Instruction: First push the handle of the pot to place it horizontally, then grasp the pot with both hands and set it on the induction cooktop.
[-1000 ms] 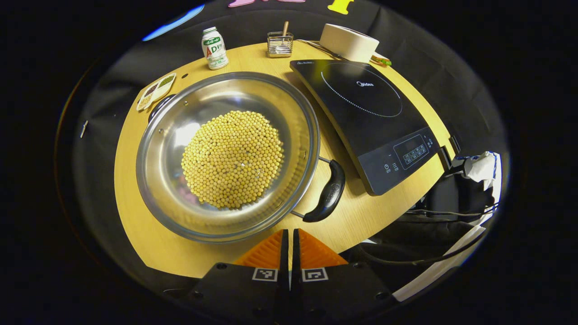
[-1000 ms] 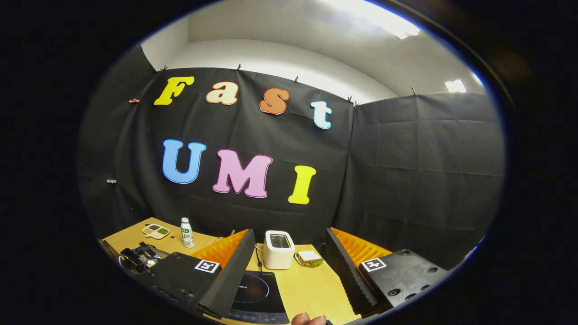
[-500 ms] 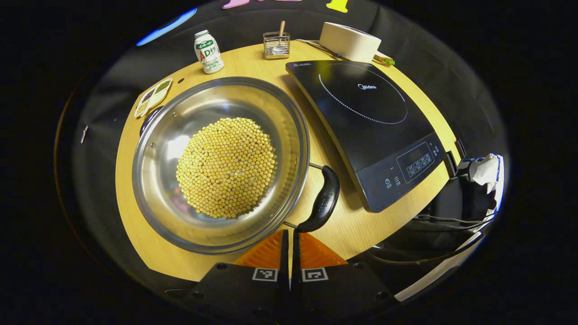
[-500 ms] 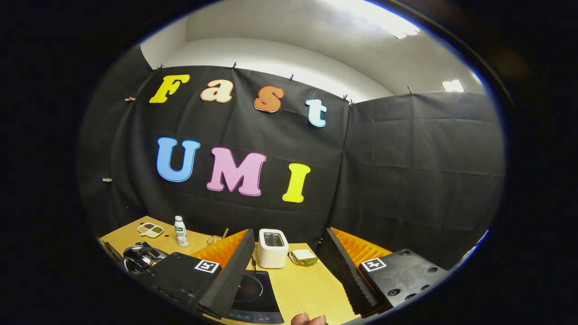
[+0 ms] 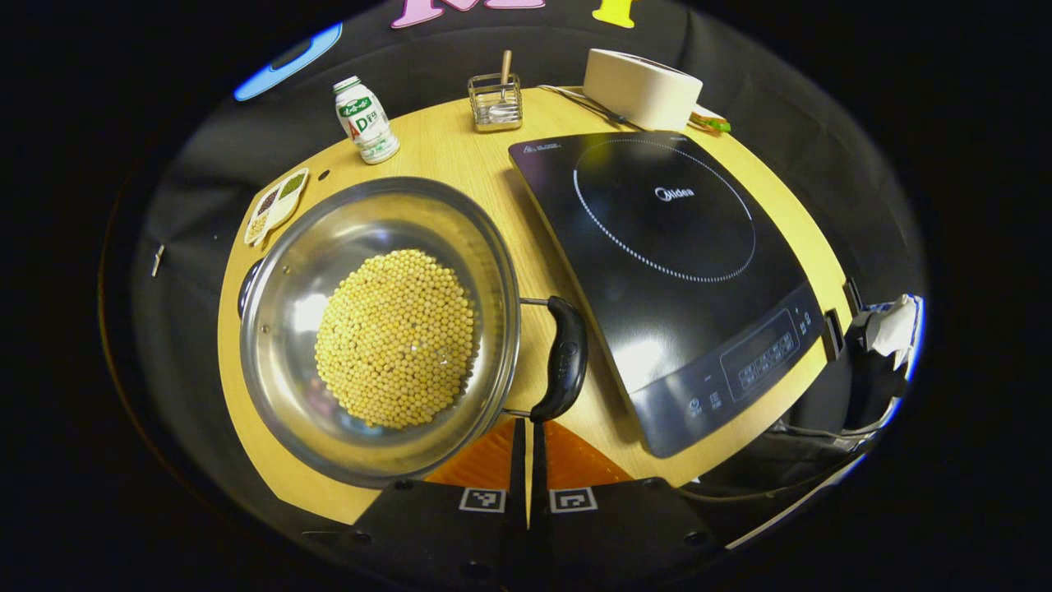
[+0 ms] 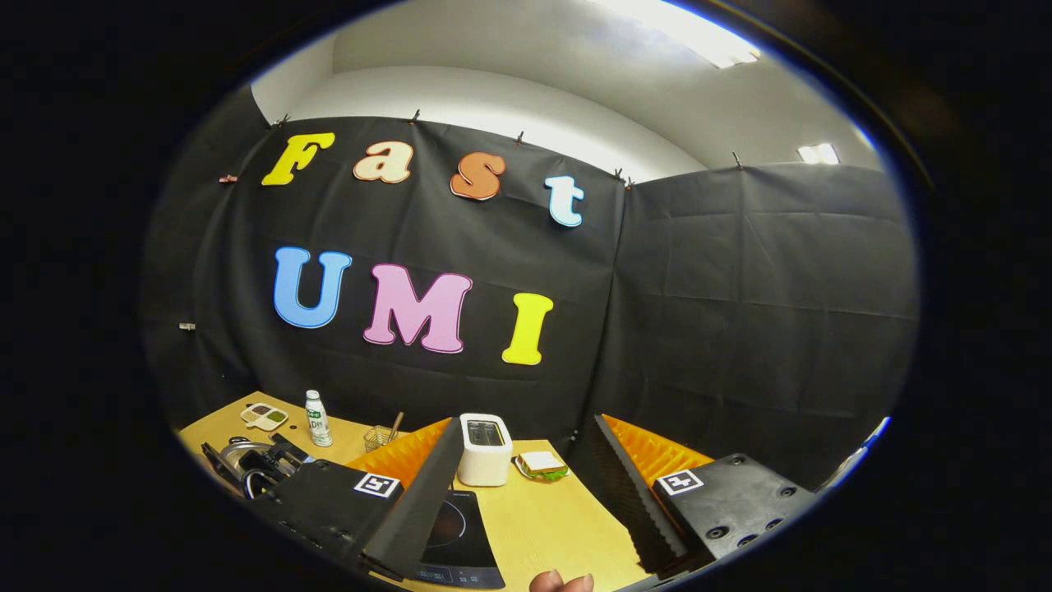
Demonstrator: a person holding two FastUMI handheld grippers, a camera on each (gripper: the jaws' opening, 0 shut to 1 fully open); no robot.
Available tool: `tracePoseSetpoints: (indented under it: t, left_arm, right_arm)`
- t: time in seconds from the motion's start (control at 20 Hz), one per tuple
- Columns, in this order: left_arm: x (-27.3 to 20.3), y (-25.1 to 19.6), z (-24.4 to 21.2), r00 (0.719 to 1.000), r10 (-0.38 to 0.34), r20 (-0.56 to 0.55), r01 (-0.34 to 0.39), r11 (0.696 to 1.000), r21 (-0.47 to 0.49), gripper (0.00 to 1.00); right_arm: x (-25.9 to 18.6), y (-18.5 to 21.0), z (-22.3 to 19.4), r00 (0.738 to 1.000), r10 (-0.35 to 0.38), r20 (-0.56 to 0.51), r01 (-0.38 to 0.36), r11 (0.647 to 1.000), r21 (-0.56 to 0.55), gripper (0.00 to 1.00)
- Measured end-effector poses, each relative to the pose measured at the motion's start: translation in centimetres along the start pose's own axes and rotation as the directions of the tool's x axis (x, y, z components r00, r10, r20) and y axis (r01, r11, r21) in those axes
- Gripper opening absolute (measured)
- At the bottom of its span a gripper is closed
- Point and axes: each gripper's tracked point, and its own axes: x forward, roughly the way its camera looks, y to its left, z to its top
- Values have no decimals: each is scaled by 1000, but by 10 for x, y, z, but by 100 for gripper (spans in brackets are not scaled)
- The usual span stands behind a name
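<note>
the table (image 5: 460, 156) carries the induction cooktop (image 5: 657, 263) toward its right edge, and the pot (image 5: 378, 329) of beans sits beside it toward the left edge. my left gripper (image 5: 527, 436), jaws together, touches the pot's black handle (image 5: 561, 359). my right gripper (image 6: 526, 485) hangs jaws apart over the cooktop's near edge.

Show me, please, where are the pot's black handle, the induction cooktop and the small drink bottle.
pot's black handle (image 5: 564, 359): left gripper view, middle of the curved grip.
induction cooktop (image 5: 662, 210): left gripper view, inside the dotted ring on the glass top.
small drink bottle (image 5: 364, 120): left gripper view, on its label.
</note>
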Motion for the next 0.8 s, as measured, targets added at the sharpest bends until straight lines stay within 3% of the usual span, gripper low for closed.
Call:
tracePoseSetpoints:
  t: [0.8]
  left_arm:
    - [45,8,88,997,65,47,-63,997,-36,5]
  right_arm:
    - [14,-20,-13,997,-66,-35,64,997,-38,98]
